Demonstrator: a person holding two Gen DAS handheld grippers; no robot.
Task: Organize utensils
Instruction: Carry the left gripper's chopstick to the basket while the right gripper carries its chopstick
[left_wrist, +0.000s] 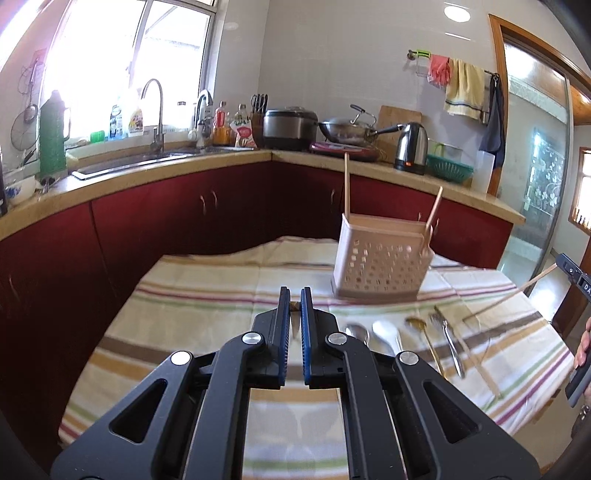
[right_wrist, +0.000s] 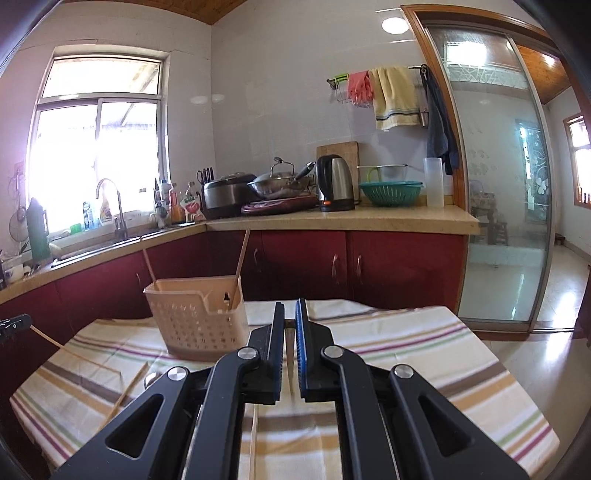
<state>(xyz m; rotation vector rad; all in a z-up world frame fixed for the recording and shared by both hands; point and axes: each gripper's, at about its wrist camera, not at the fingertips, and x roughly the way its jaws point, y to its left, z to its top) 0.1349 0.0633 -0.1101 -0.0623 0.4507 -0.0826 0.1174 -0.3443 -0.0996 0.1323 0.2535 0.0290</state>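
Left wrist view only: loose utensils in a row on the striped cloth (left_wrist: 207, 295) covering the worktop: two silver spoons (left_wrist: 384, 330), a gold-coloured spoon (left_wrist: 424, 334), a fork (left_wrist: 448, 332) and a loose chopstick (left_wrist: 480, 369). The same view catches, at its right edge, the right hand-held gripper (left_wrist: 570, 269) pinching a chopstick that slants down to the cloth, plus the person's hand (left_wrist: 583, 347) behind it.

Right wrist view only: sliding glass door (right_wrist: 498, 184) and the tiled floor beyond, with the left hand-held gripper's tip at the far left edge (right_wrist: 14, 323) gripping a thin chopstick that runs off toward the cloth.

Both views: the perforated utensil basket (left_wrist: 380, 266) standing on the cloth at the far side, two chopsticks (left_wrist: 346, 184) upright/leaning inside it.

Left hand-held gripper (left_wrist: 294, 295): jaws pressed nearly together, a thin wooden stick tip visible in the narrow slot. Raised above the cloth, tilted down toward it, basket ahead-right.

Right hand-held gripper (right_wrist: 290, 310): jaws likewise nearly together, pinching a thin stick seen edge-on in the gap. Held above the cloth, aimed nearly level, basket ahead-left.
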